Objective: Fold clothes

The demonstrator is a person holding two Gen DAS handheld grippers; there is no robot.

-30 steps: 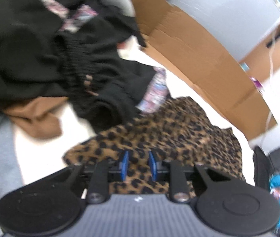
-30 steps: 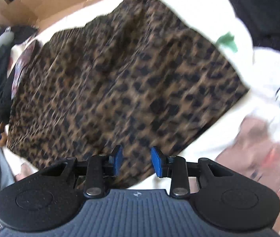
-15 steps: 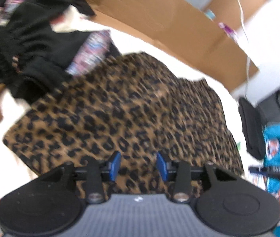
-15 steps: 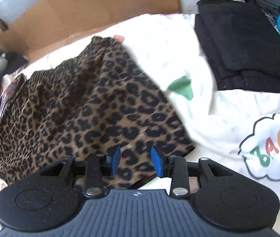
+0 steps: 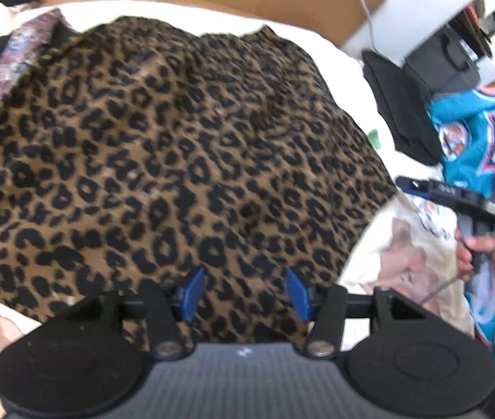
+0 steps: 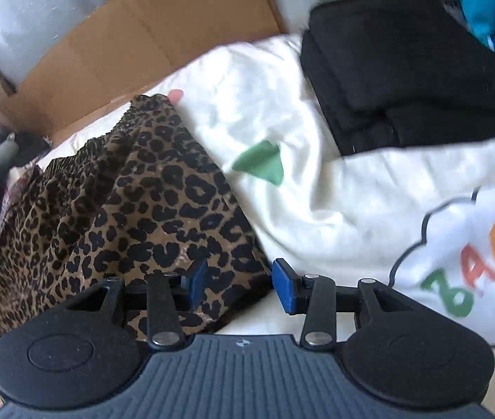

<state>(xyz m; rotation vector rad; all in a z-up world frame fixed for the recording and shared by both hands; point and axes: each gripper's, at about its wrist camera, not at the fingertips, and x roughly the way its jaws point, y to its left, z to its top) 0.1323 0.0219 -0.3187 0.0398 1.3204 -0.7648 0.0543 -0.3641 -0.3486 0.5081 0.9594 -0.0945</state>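
Leopard-print fabric garment in brown and black point(image 5: 177, 160) lies spread over a white bedsheet point(image 6: 282, 111), its gathered waistband edge toward a flattened brown cardboard sheet point(image 6: 149, 35) at the far side. Left claw point(image 5: 244, 289) hangs just above the near part of the garment with its blue pads apart and opening; the print shows in the gap between them, but the pads press on nothing. Right claw point(image 6: 238, 282) sits over the garment's right-hand edge, where leopard cloth meets sheet; its pads are likewise apart and opening, the left pad over the fabric and the right pad over white sheet, neither clamped. In the left wrist view the right claw appears at the right edge, held by a hand point(image 5: 492, 262). A folded black garment point(image 6: 404, 76) rests on the sheet well to the right of the leopard one, with a teal printed jersey point(image 5: 485, 146) beyond it. A green patch point(image 6: 261, 164) is printed on the sheet between the two, and coloured letters reading BABY point(image 6: 474, 269) lie inside a cloud outline near the right claw. Dark and patterned clothes point(image 5: 13, 59) are heaped at the left.
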